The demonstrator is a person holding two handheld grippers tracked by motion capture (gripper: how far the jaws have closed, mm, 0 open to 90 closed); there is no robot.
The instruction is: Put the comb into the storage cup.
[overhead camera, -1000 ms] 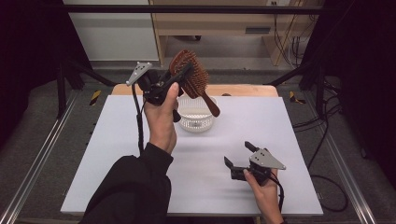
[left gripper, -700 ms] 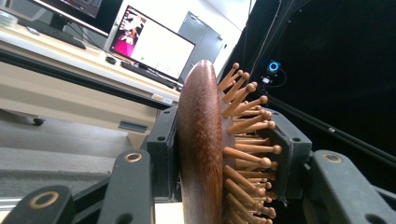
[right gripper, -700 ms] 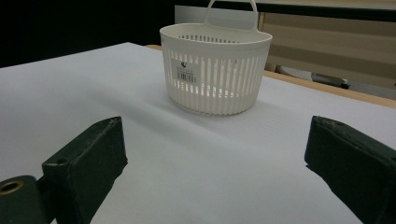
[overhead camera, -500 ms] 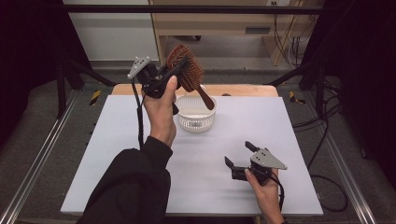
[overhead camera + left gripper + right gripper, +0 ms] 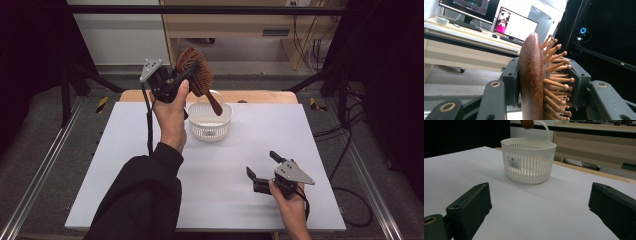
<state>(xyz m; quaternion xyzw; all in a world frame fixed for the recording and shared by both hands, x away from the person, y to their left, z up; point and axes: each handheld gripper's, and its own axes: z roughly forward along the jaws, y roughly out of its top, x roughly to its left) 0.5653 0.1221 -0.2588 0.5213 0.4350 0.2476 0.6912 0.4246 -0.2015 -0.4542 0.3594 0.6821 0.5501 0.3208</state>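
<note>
Wooden brush (image 5: 196, 72) is hanging in the air above the basket (image 5: 210, 121), its head clamped between the jaws of the left gripper (image 5: 172, 80), handle pointing down. It seems the placing step; lowering the handle inside the rim is next. The right gripper (image 5: 265, 172) is resting wide open, holding nothing, on the table (image 5: 125, 165).

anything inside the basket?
The basket looks empty: through its slats only a bare pale floor shows. The brush, clamped in the left tongs, hangs above it, handle tip at rim height. The near wall hides part of the floor.
</note>
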